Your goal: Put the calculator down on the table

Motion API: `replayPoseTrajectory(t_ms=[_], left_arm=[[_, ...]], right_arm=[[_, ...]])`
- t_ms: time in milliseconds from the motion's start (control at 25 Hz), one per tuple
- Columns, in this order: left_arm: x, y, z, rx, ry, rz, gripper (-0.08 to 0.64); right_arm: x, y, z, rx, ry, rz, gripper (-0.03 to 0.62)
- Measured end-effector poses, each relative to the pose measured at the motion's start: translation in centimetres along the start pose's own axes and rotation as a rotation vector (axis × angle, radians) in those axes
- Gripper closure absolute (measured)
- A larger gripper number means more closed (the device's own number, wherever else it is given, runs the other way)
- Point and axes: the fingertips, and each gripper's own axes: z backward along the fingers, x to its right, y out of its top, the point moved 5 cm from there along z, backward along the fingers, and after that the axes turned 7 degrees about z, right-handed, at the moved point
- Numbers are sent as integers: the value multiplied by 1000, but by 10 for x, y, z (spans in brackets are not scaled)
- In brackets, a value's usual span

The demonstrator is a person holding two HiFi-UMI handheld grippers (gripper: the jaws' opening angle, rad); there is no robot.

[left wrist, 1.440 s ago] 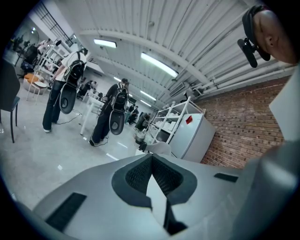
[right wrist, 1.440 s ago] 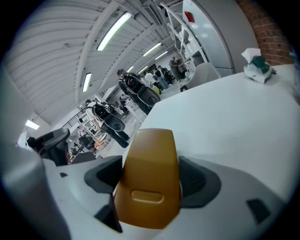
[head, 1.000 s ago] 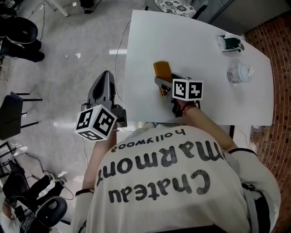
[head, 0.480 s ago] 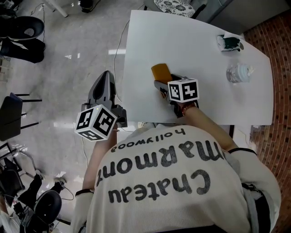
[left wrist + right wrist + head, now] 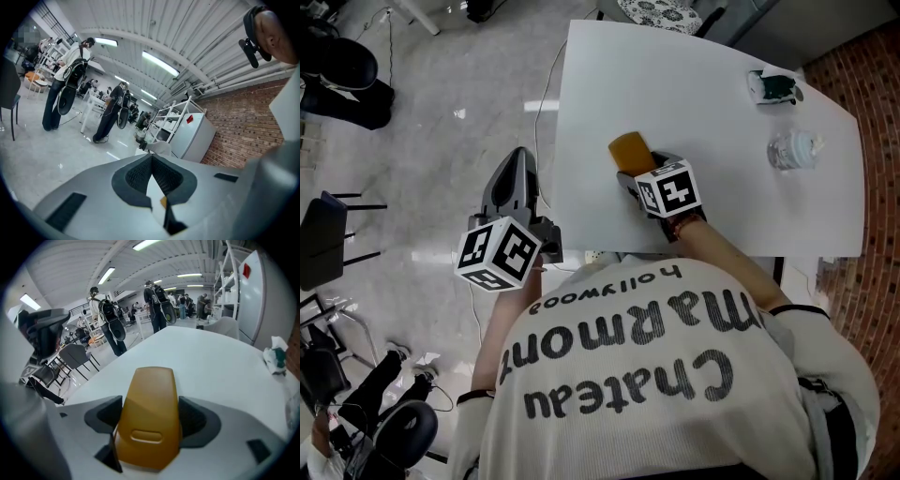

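Fingers (image 5: 194, 417) of the right gripper (image 5: 150, 420) are clamped wide on the orange calculator (image 5: 149, 390); the left gripper's (image 5: 152, 163) are pressed together.

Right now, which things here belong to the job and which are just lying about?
In the job: calculator, right gripper holding it, table.
Lying about: white-and-green wad, clear plastic thing, idle left gripper.

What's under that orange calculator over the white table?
Only the white table shows beneath the calculator. Its underside is hidden, so whether it touches the table cannot be told.
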Motion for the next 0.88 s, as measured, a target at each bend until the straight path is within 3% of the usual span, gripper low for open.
replayPoseTrajectory(t_ms=[200,880], left_arm=[[0,-1,-1,-2,2,3,560],[-3,-20,2,-37,5,35,560]], right_arm=[[-3,-1,-1,-21,-29,69,209],[-2,2,-6,-105,-16,112,199]])
